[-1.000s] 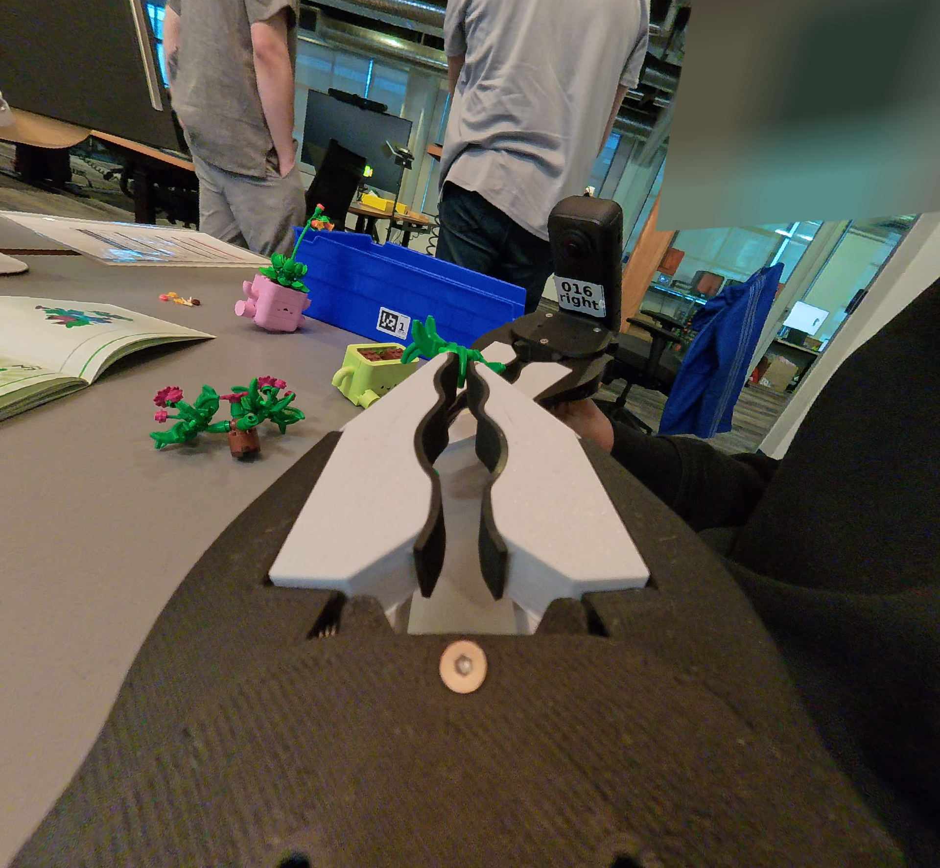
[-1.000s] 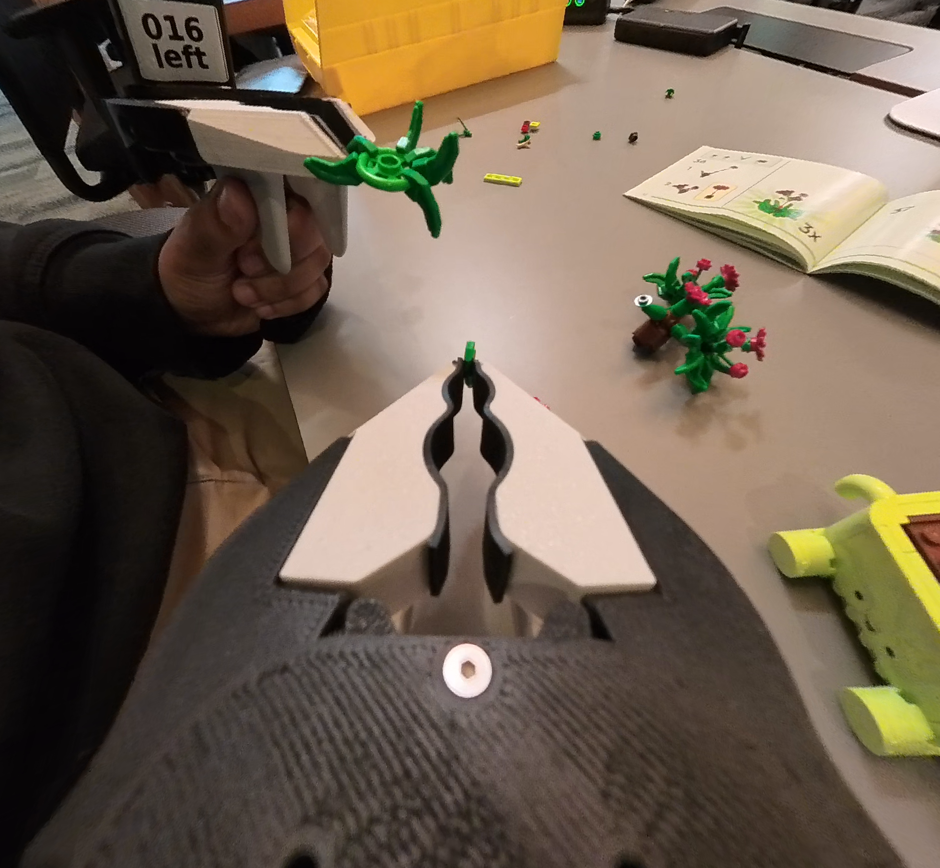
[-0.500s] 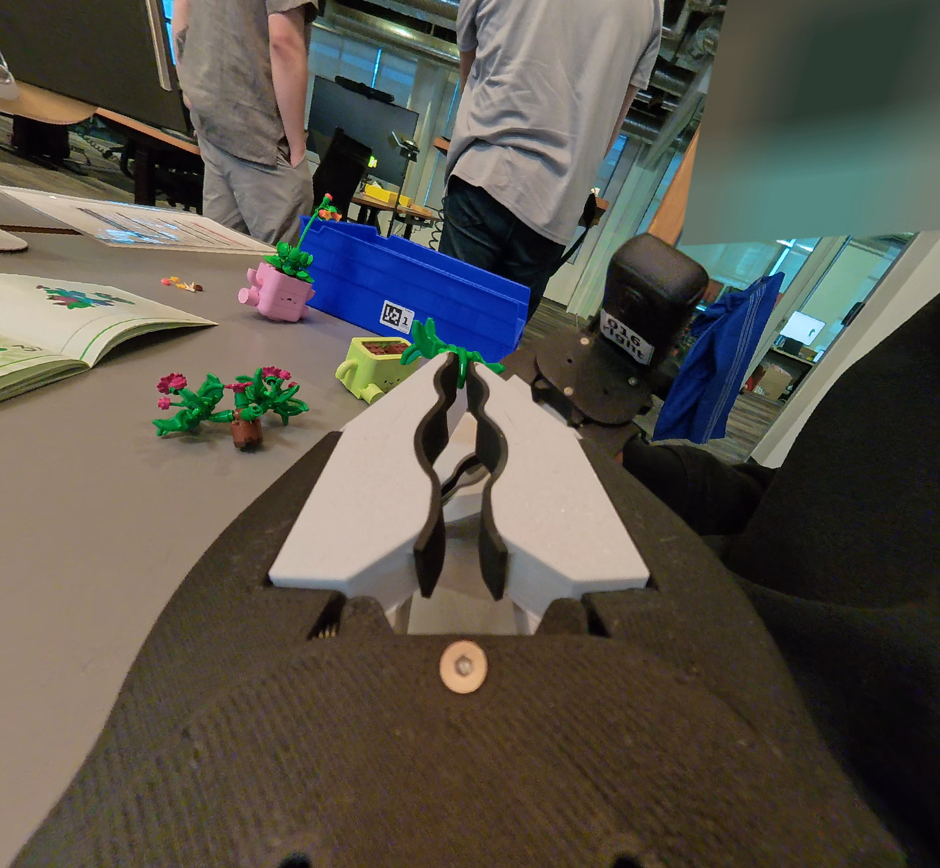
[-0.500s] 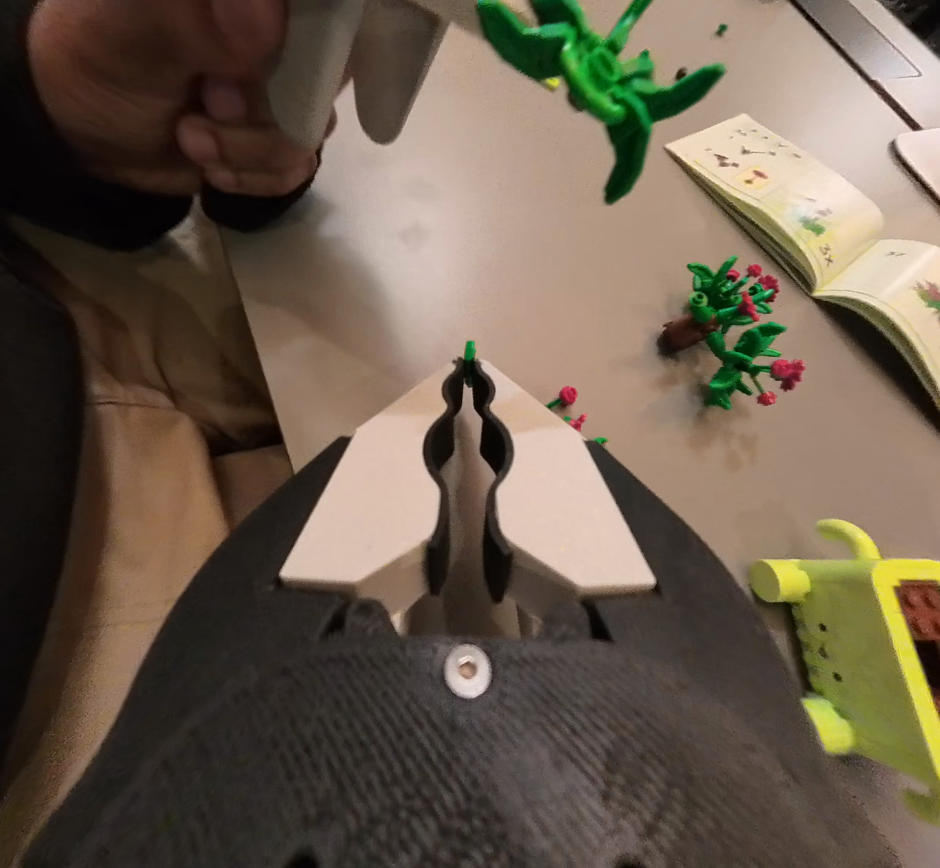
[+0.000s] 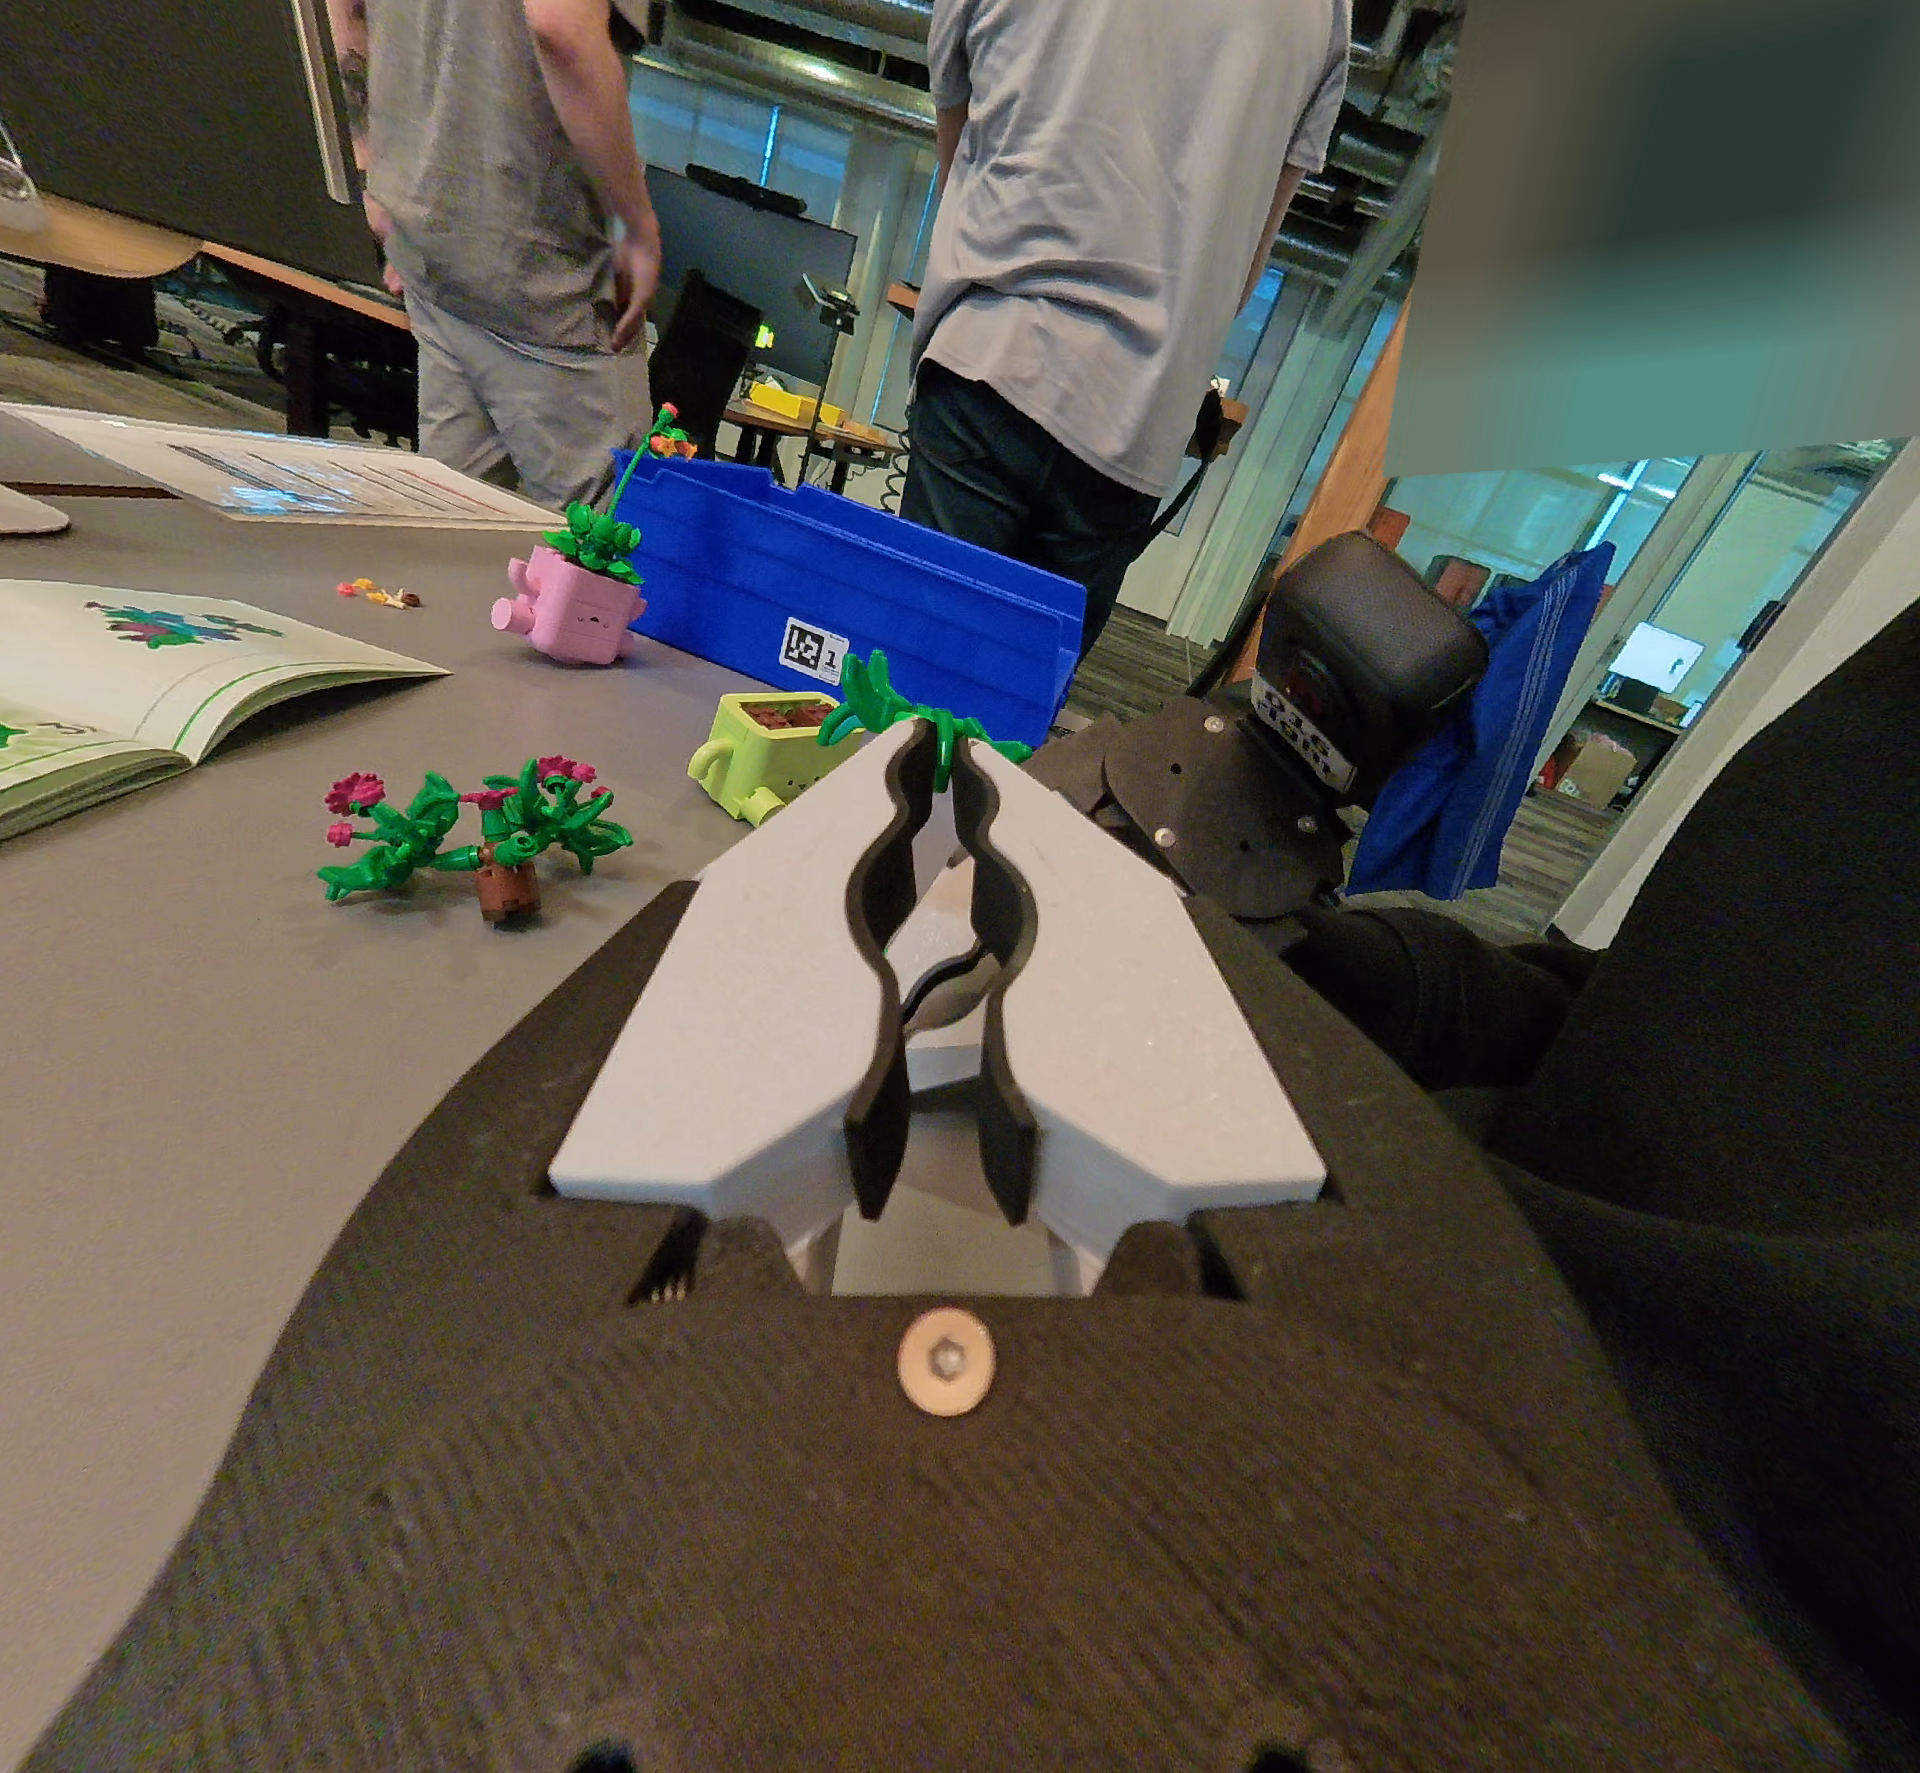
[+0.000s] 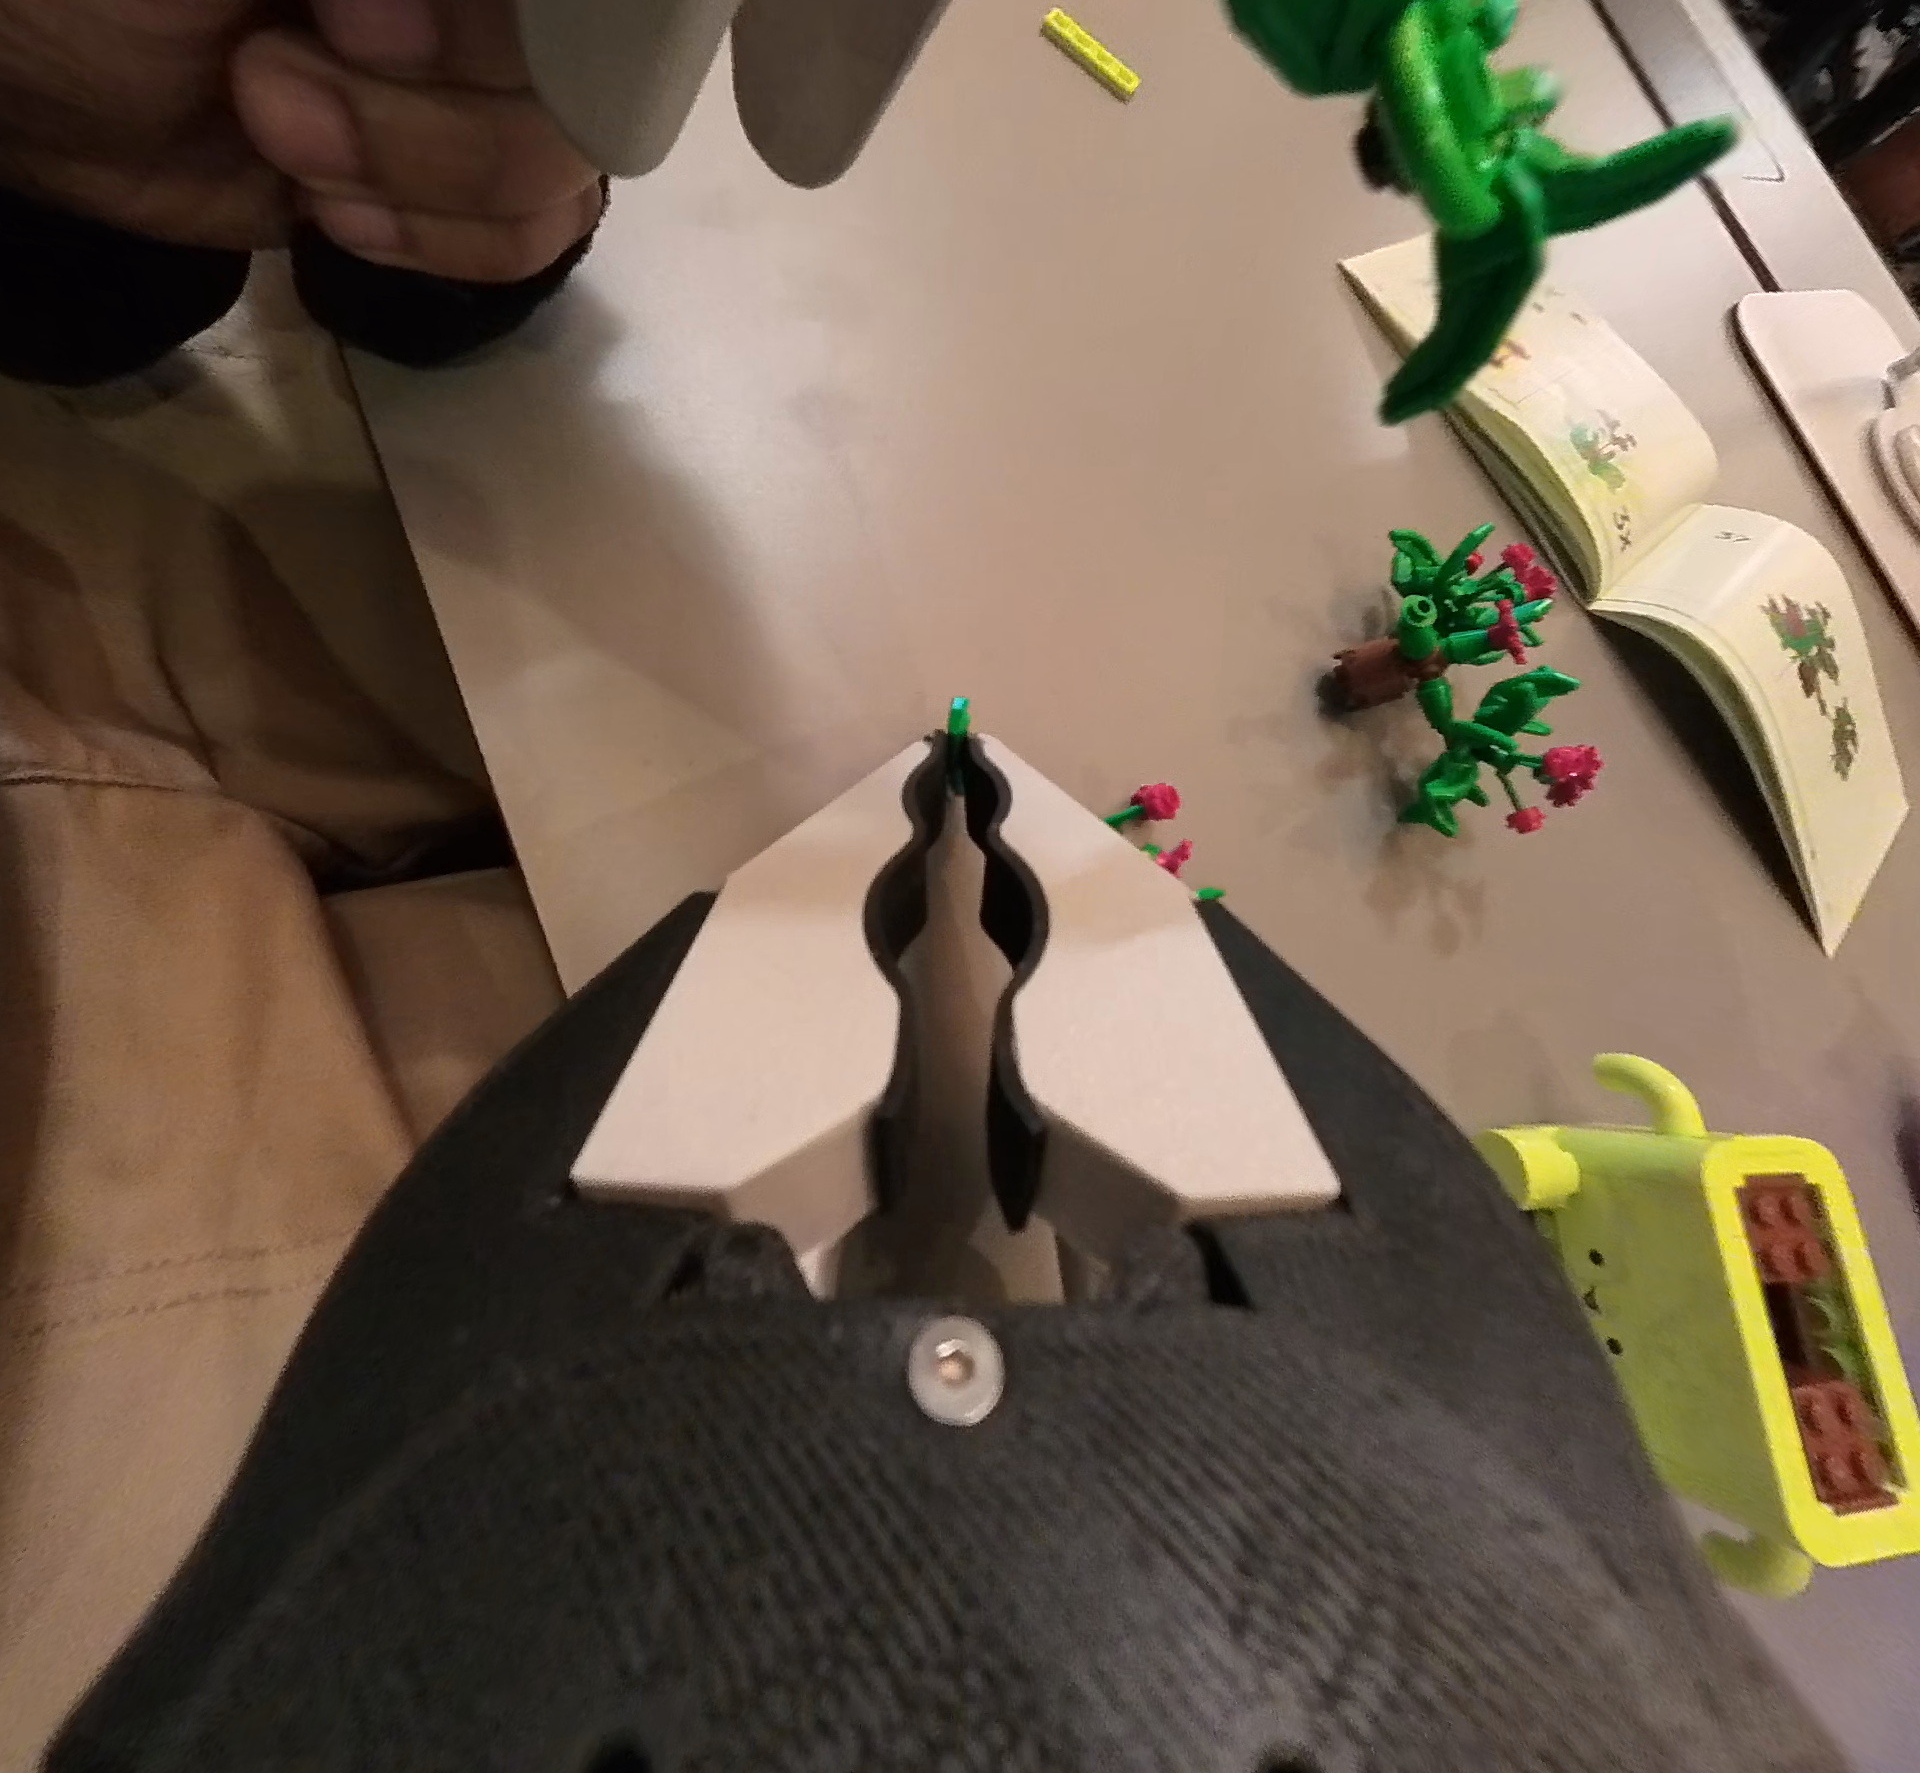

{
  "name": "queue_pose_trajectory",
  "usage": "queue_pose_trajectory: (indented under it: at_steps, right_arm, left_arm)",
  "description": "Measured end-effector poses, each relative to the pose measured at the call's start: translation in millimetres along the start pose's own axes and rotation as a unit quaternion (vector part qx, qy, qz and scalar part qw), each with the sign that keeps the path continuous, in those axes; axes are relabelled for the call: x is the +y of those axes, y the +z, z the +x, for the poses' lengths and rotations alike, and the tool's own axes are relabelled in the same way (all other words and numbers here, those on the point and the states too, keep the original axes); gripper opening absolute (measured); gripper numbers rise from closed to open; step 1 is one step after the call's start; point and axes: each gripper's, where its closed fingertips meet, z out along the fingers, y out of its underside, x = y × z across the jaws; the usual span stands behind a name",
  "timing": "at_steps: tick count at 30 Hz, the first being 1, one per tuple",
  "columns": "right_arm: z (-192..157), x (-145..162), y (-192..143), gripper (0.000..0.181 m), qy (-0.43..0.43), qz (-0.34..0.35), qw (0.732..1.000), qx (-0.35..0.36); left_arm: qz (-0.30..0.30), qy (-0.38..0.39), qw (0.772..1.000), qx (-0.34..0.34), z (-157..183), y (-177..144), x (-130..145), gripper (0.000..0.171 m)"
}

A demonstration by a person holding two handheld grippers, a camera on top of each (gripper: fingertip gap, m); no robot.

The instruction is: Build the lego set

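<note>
My left gripper [image 5: 940, 747] is shut on a green leaf cluster [image 5: 899, 700], held in the air; the cluster also shows at the top right of the right wrist view [image 6: 1455, 123]. My right gripper [image 6: 958, 747] is shut on a small green stem piece [image 6: 960, 721], above the table edge and below the left gripper. Small red flowers [image 6: 1155, 804] hang just beyond its right fingertip. A lime-green lego pot [image 6: 1766, 1474] with brown bricks inside stands at the right; it also shows in the left wrist view [image 5: 774, 752]. A flowering plant with a brown base [image 6: 1455, 684] lies on the table.
An open instruction booklet [image 6: 1704, 601] lies beyond the plant. A pink lego pot [image 5: 571, 601] stands by a blue bin [image 5: 862, 591]. A loose lime plate [image 6: 1091, 50] lies far off. Two people stand behind the table. My lap lies left of the table edge [image 6: 447, 580]. Left tips to right tips: about 11 cm. Both grippers' tips are roughly 20 cm from the lime-green lego pot [image 6: 1766, 1474].
The right gripper has tilted down and moved closer under the left gripper, so the leaf cluster now looks larger and higher. The left gripper has kept its hold and barely moved.
</note>
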Motion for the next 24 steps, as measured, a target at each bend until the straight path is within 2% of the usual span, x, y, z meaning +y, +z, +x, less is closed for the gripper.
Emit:
queue_pose_trajectory:
  at_steps: [5, 8, 12, 15, 19, 24]
  right_arm:
    - [11.7, -10.5, -9.9, 0.000, 0.046, 0.049, 0.998, 0.005]
    - [21.3, -22.9, -22.8, 0.000, 0.088, 0.109, 0.990, 0.004]
    - [30.4, -51.0, -51.3, 0.000, 0.170, 0.239, 0.956, -0.024]
    - [33.4, -64.2, -65.5, 0.000, 0.219, 0.293, 0.929, -0.053]
    - [33.6, -67.7, -66.9, 0.000, 0.252, 0.308, 0.914, -0.074]
    - [28.8, -63.8, -55.9, 0.000, 0.274, 0.285, 0.913, -0.098]
  left_arm:
    - [0.001, 0.001, 1.000, -0.002, -0.2, -0.1, 0.0, 0.000]
    - [0.000, 0.001, 1.000, -0.003, -0.4, -0.1, 0.0, 0.000]
    - [0.000, 0.002, 1.000, -0.006, -0.9, 0.0, 0.1, 0.000]
    - [-0.002, 0.004, 1.000, -0.006, -0.8, 0.4, 0.5, 0.000]
    - [-0.004, 0.006, 1.000, -0.005, -0.1, 0.9, 1.2, 0.000]
    - [-0.009, 0.017, 1.000, 0.004, 4.5, 1.8, 2.5, 0.000]
